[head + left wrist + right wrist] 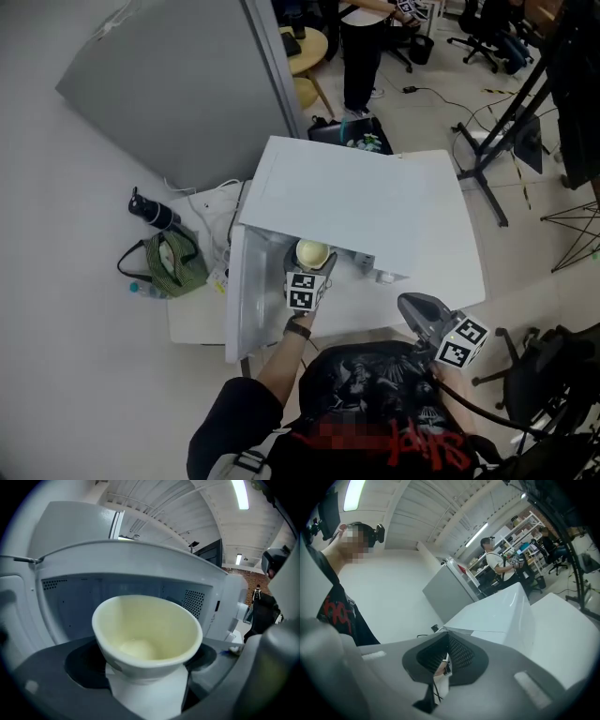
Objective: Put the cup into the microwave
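Note:
A cream cup sits between the jaws of my left gripper, which is shut on it at the mouth of the white microwave. The microwave door hangs open to the left. In the left gripper view the cup is upright and empty, with the grey cavity just behind it. My right gripper hovers near the table's front right edge; its jaws are shut with nothing between them. From there the microwave shows to the right.
The microwave stands on a white table. Left of it on the floor lie a green bag, a black bottle and a plastic bottle. A grey partition stands behind; a black chair at right; a person beyond.

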